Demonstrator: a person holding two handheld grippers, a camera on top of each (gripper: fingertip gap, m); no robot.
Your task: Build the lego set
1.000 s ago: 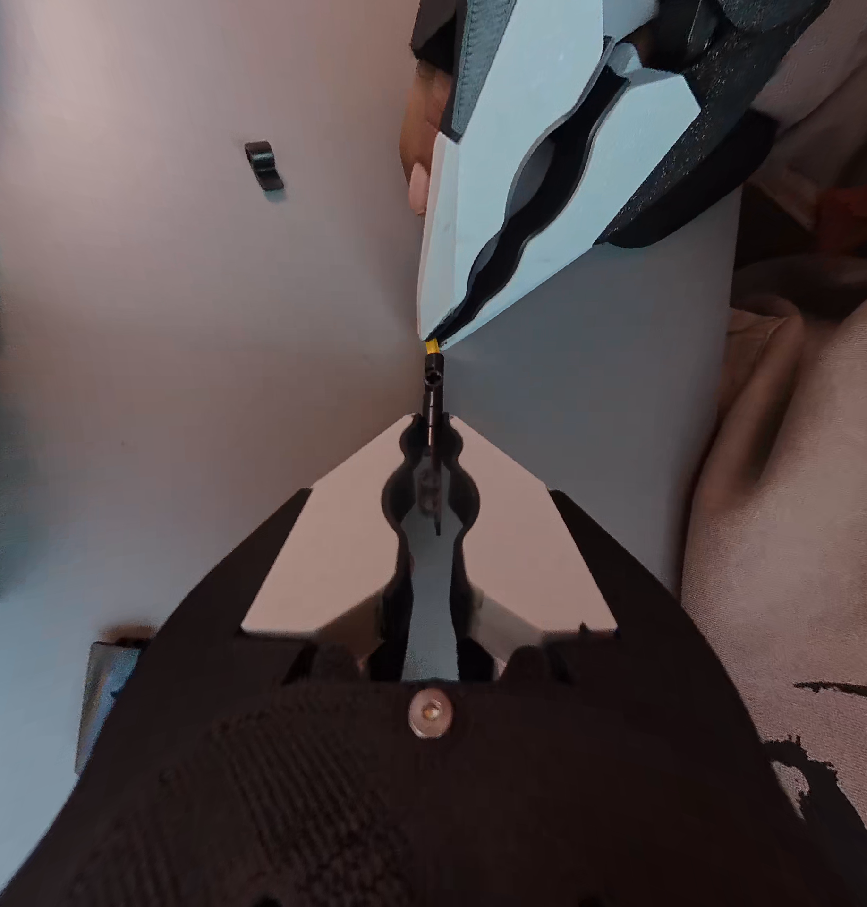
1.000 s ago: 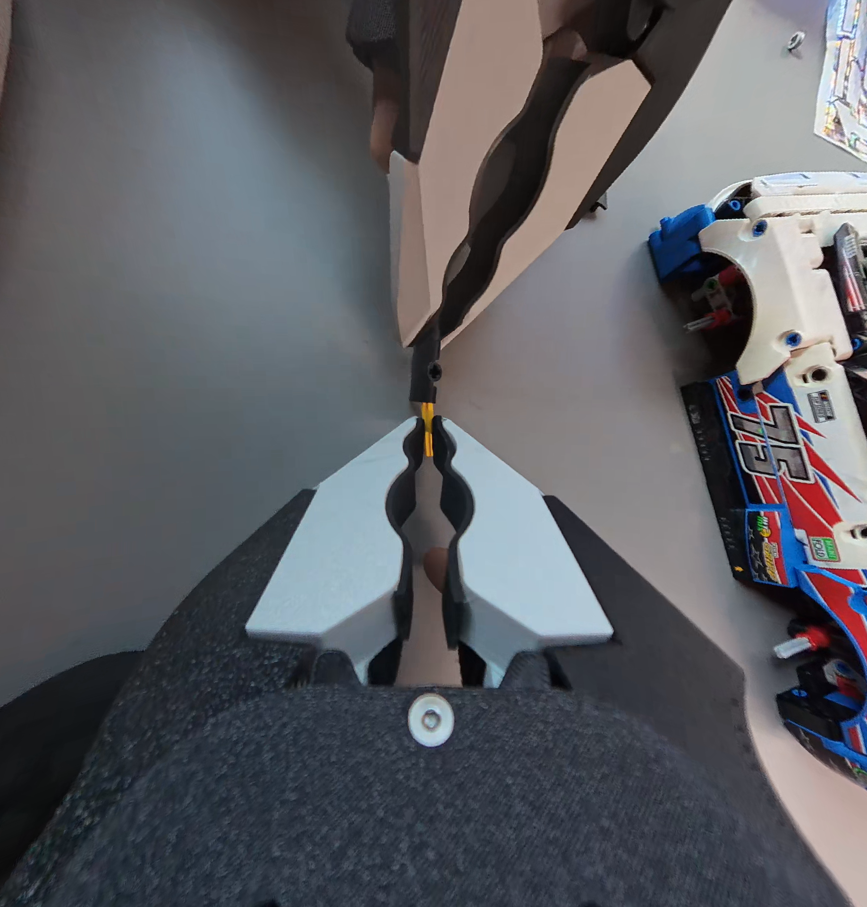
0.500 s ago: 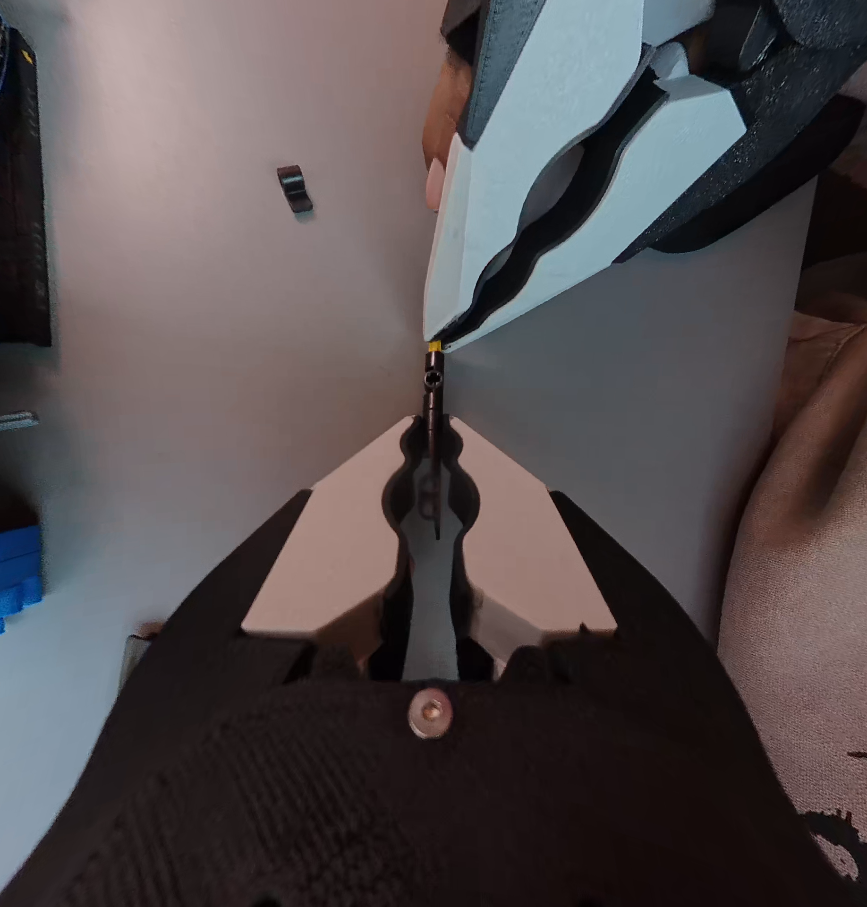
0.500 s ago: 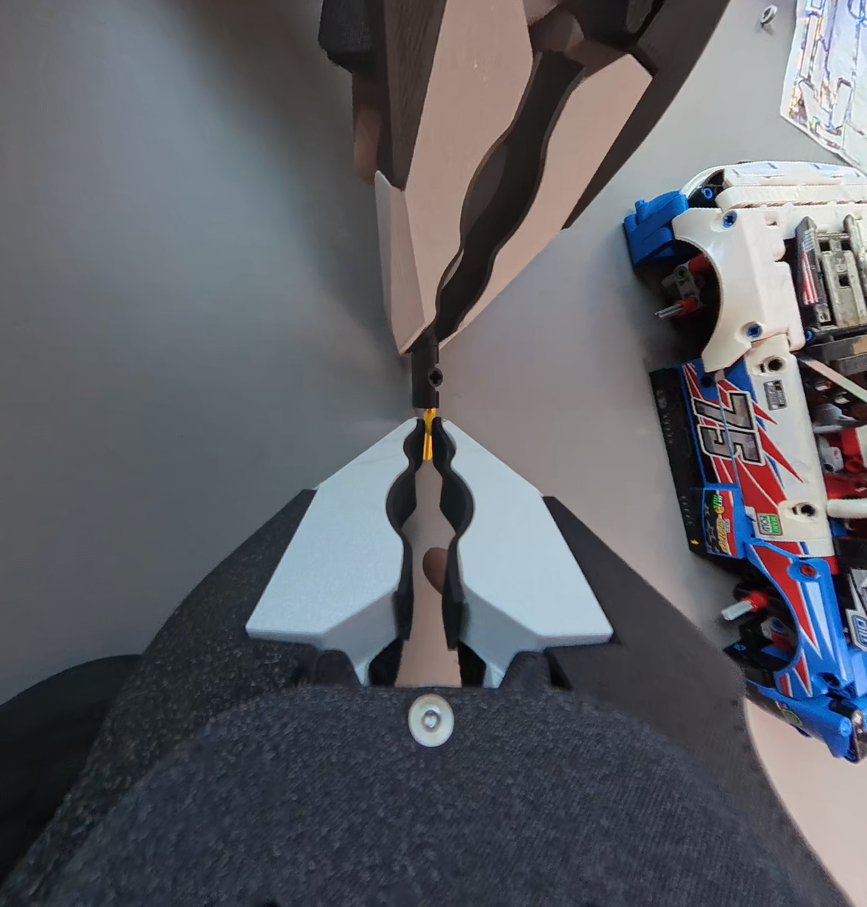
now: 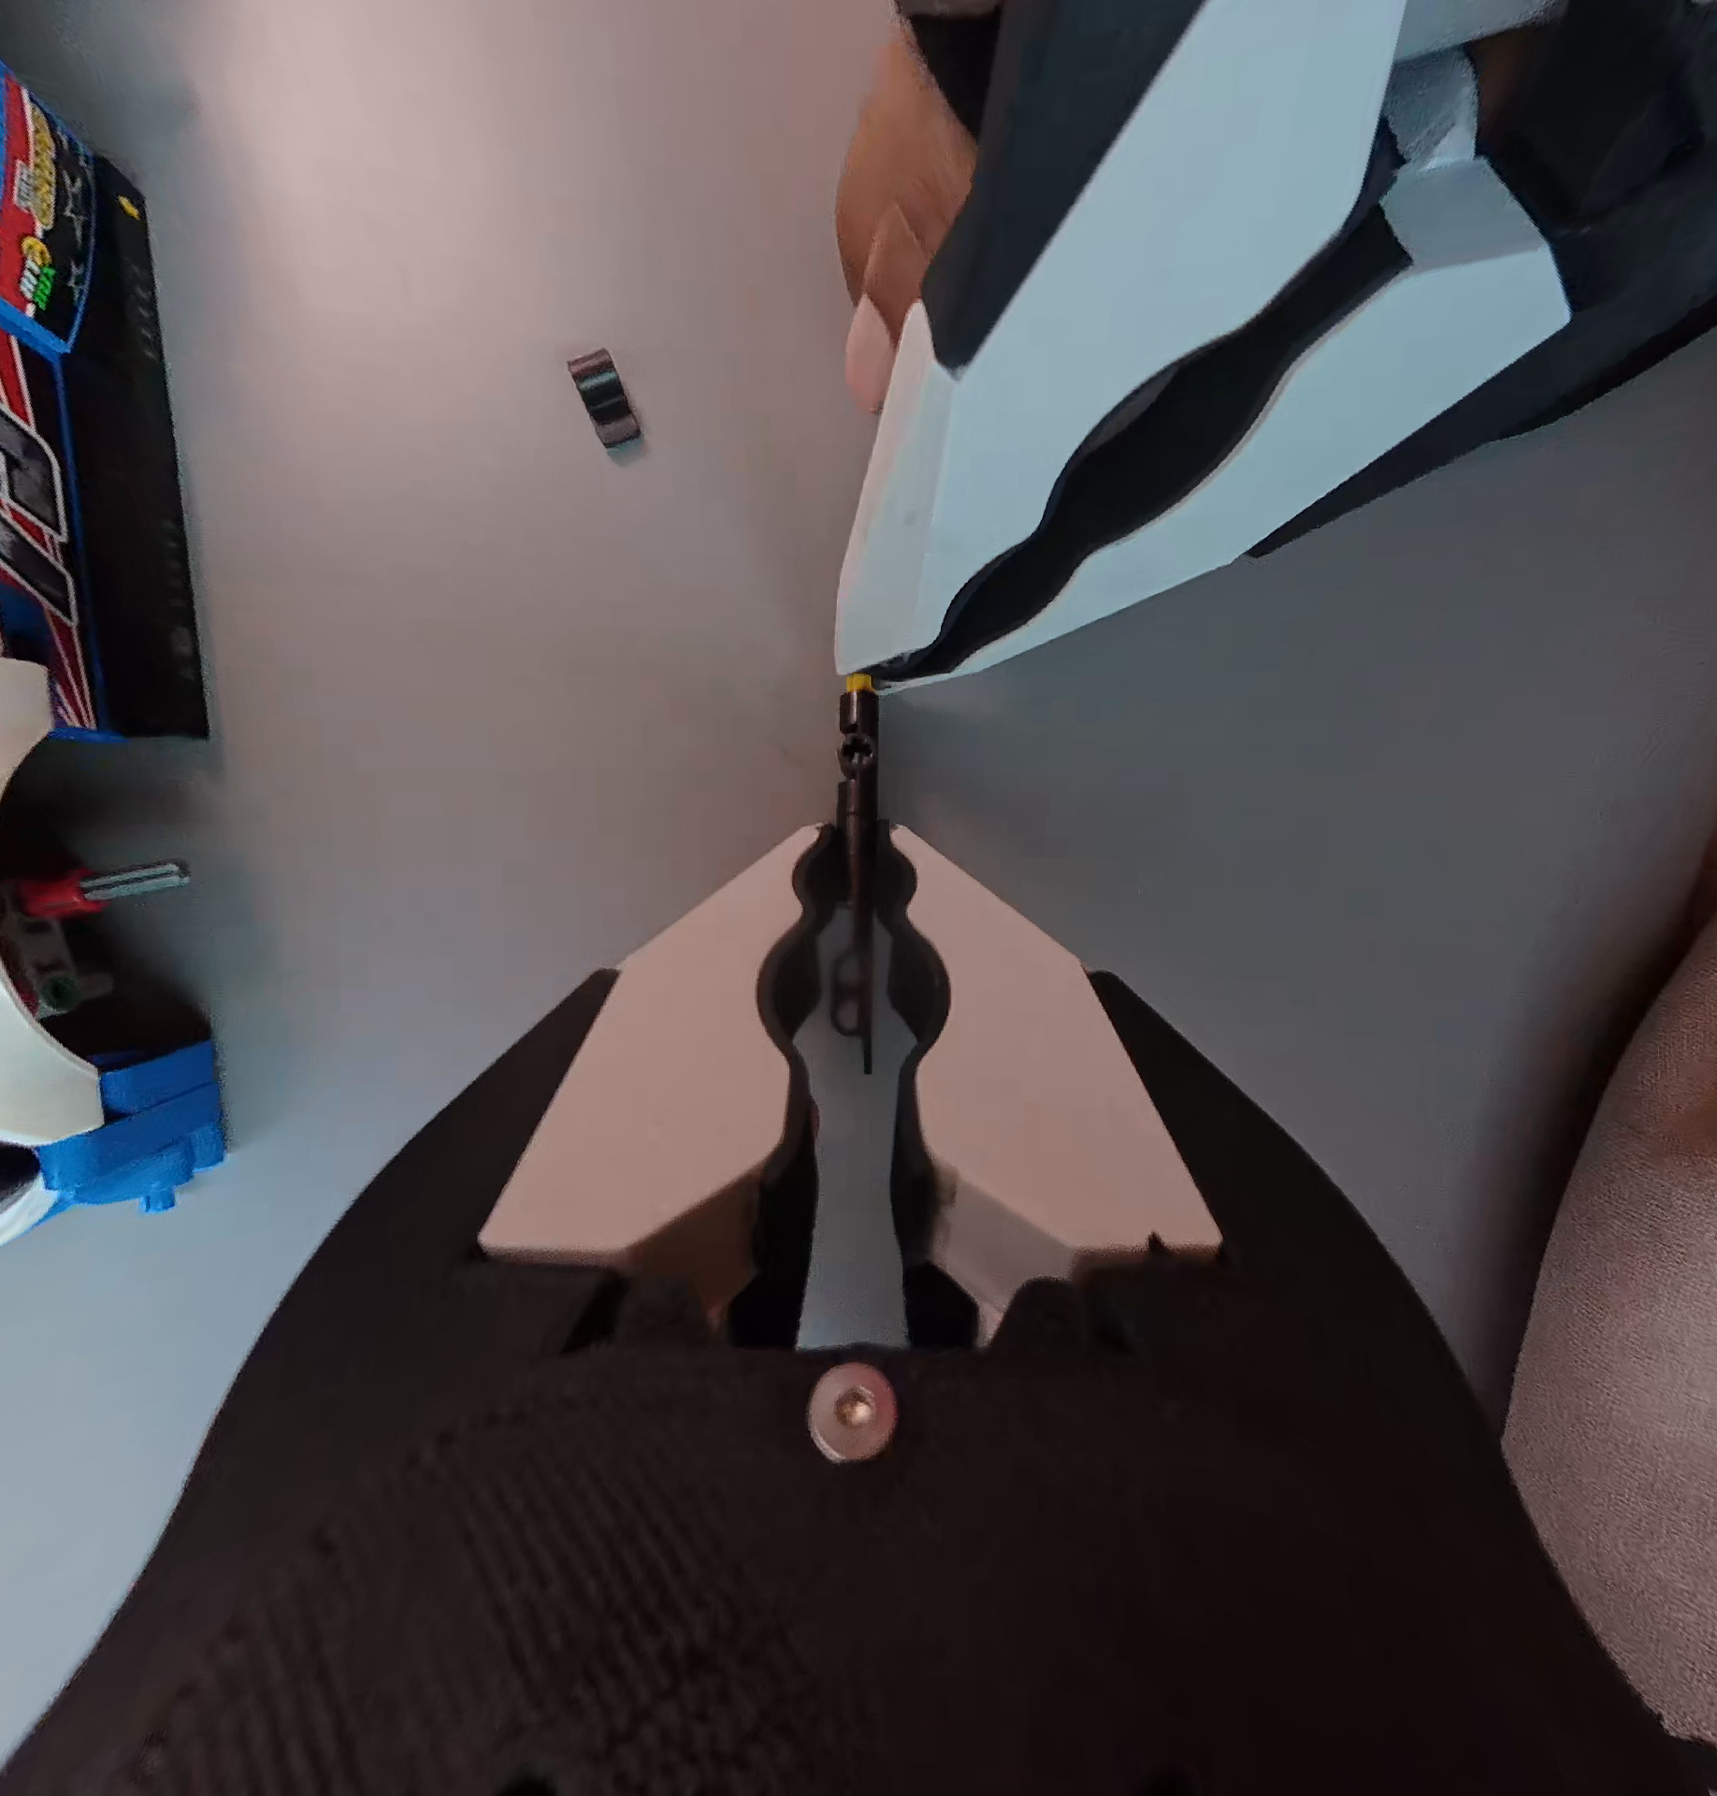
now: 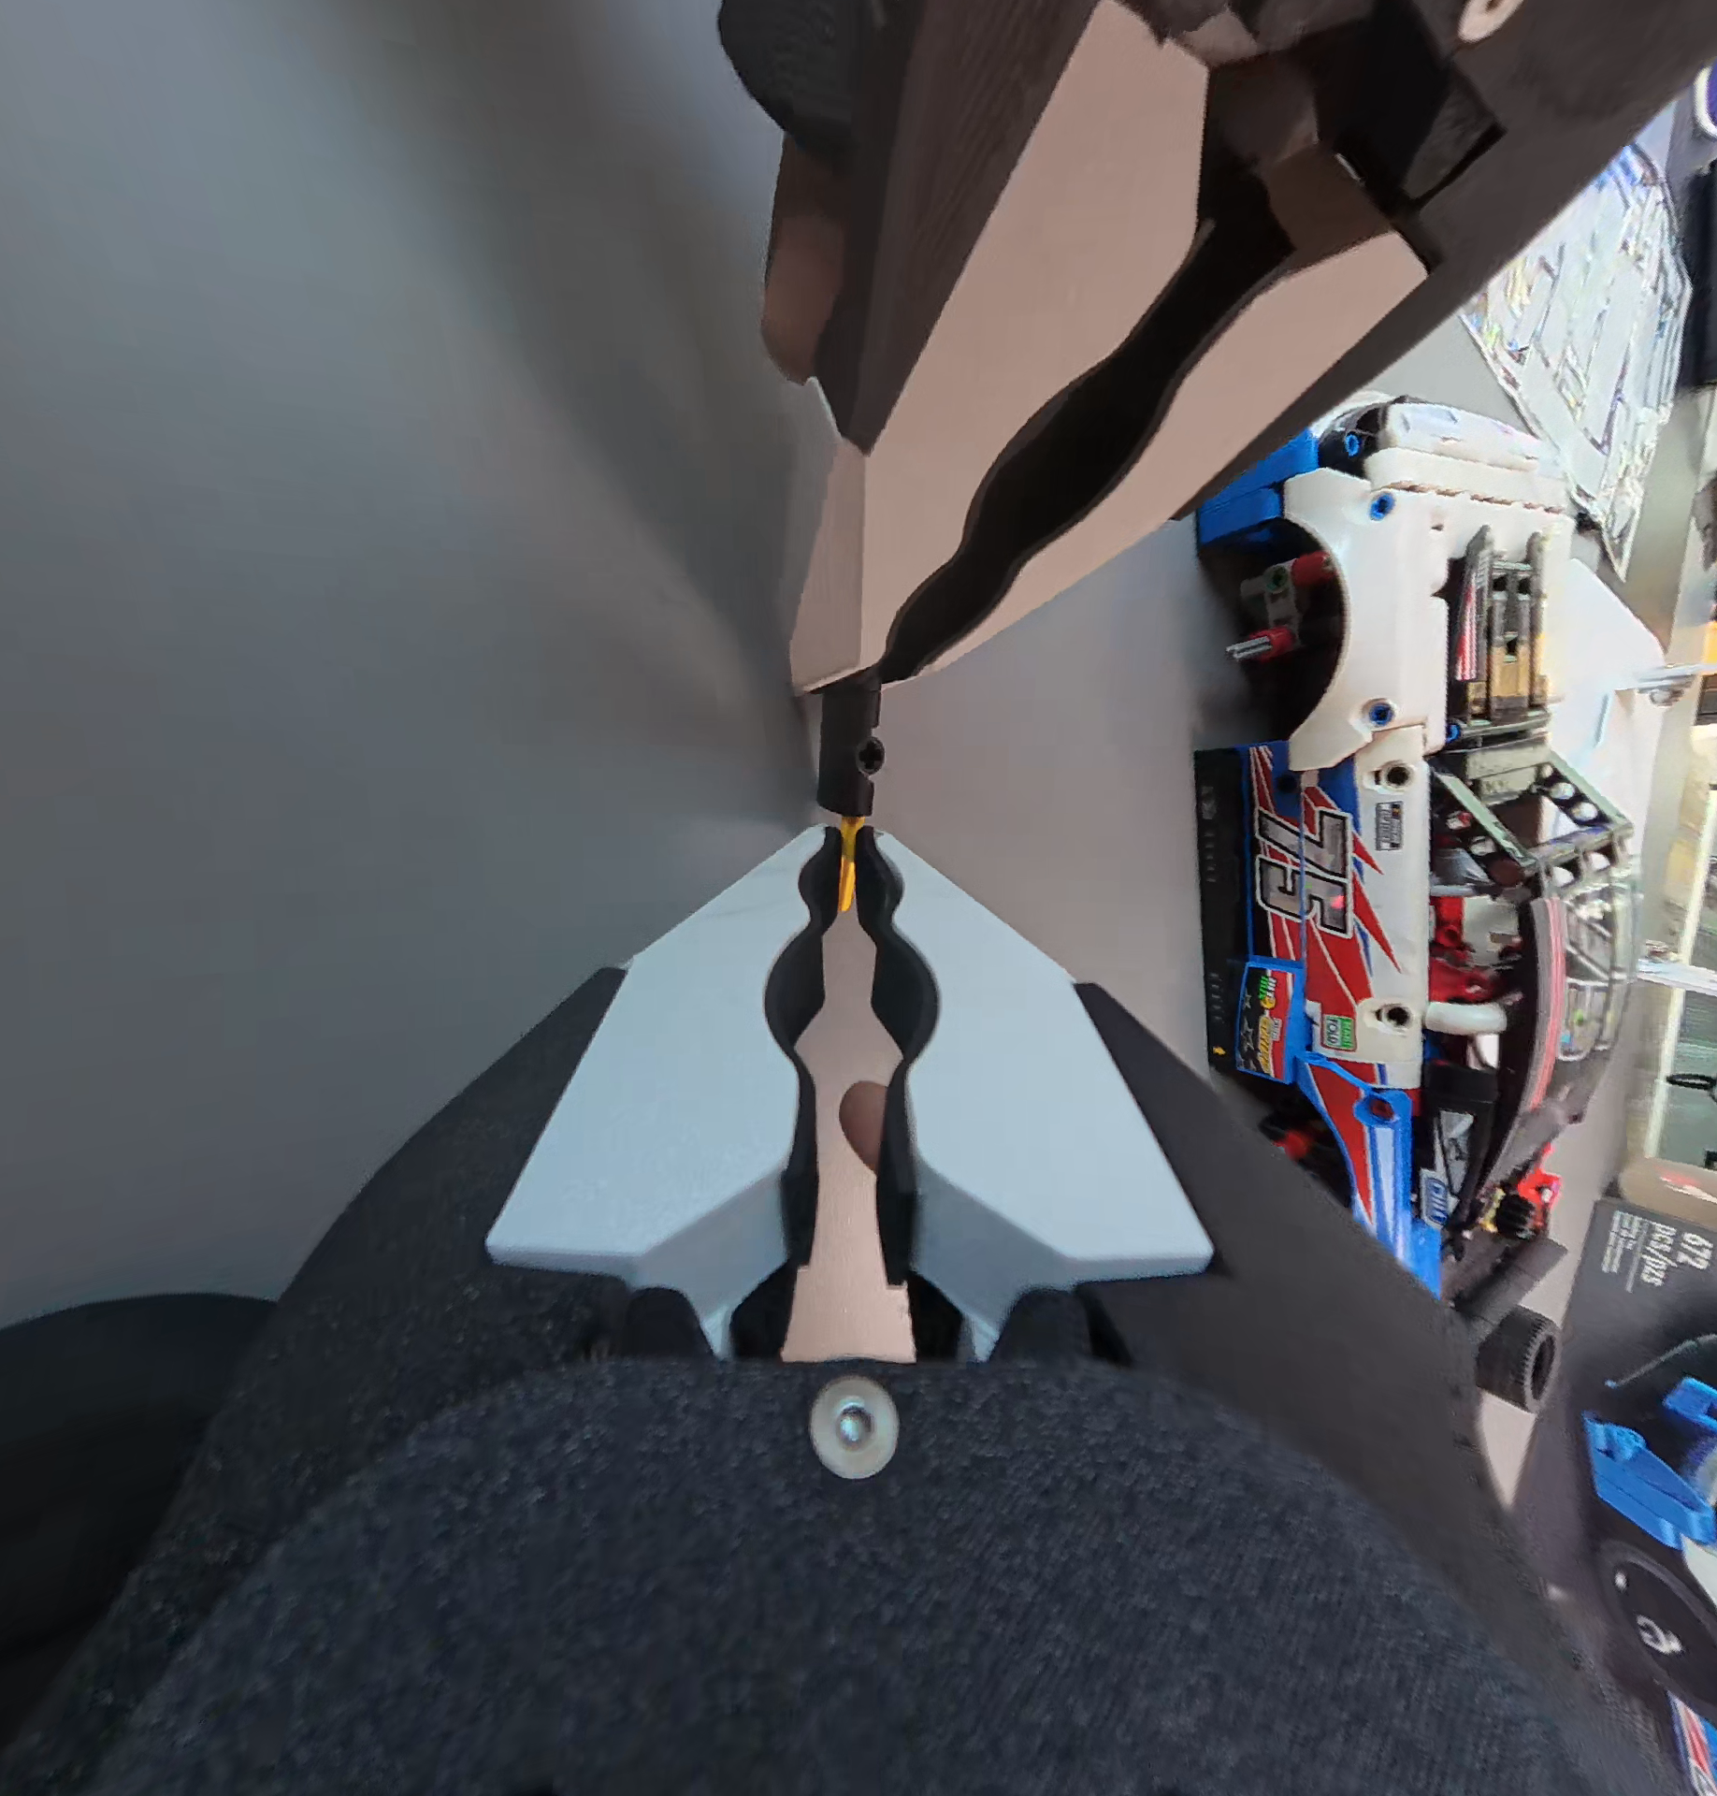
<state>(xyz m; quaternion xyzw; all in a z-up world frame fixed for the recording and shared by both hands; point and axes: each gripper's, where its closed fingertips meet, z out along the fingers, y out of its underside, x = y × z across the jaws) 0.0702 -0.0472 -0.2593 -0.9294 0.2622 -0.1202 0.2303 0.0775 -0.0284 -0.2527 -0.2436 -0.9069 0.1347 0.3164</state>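
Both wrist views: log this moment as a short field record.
left gripper: shut on black connector piece
right gripper: shut on yellow axle
parts: meet end to end between the two sets of fingers, held in the air above the table
loose piece: small black clip lying on the table
model: partly built race car, red, white and blue, lying on the table off to one side

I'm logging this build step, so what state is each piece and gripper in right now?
left gripper: shut on black connector
black connector: held above the table, meeting the yellow axle
right gripper: shut on yellow axle
yellow axle: pinched at the tips, end at the connector
race car model: partly built, lying on the table
small black piece: loose on the table
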